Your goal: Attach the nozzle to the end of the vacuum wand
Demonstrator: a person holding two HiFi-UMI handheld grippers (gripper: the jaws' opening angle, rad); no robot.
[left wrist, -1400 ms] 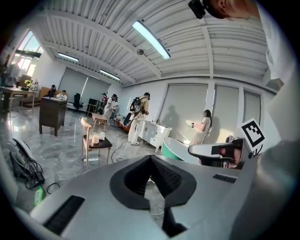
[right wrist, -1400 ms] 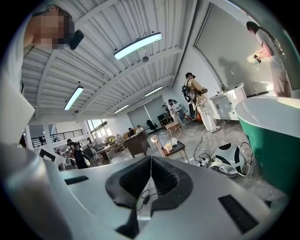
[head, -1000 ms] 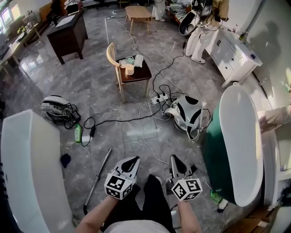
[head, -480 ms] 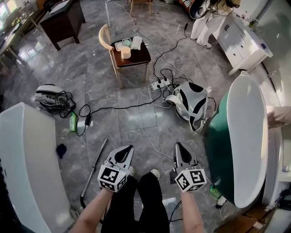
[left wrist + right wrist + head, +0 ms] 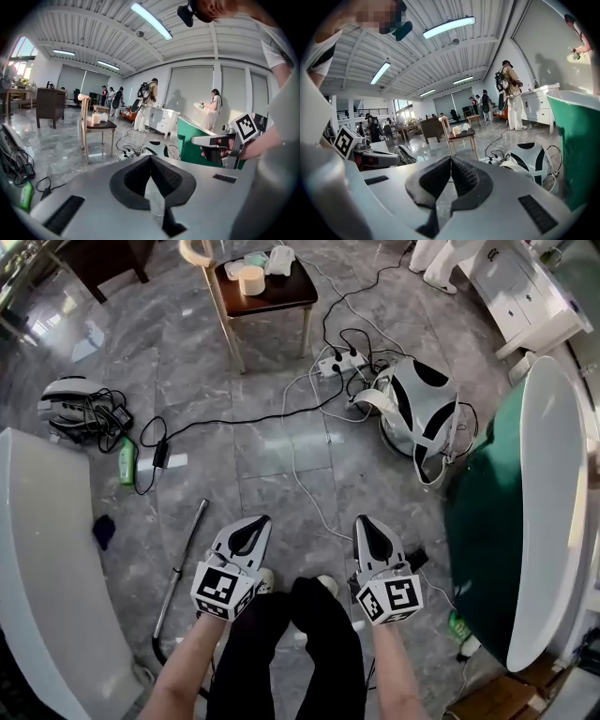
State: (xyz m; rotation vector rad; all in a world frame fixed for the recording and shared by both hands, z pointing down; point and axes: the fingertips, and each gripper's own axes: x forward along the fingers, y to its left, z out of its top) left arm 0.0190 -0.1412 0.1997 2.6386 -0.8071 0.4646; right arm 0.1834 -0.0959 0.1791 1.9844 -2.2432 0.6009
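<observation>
Holding left gripper [image 5: 251,524] and right gripper [image 5: 367,524] low over the floor [image 5: 262,456], side by side ahead of the knees [image 5: 300,601], jaws pressed together on nothing, probably readied for a pickup. Lying there just left of the left gripper, within easy reach: the wand [image 5: 180,568]. Cannot pick out the nozzle.

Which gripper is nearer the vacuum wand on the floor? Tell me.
Left. The left gripper is just right of the vacuum wand in the head view; the right gripper is farther right.
</observation>
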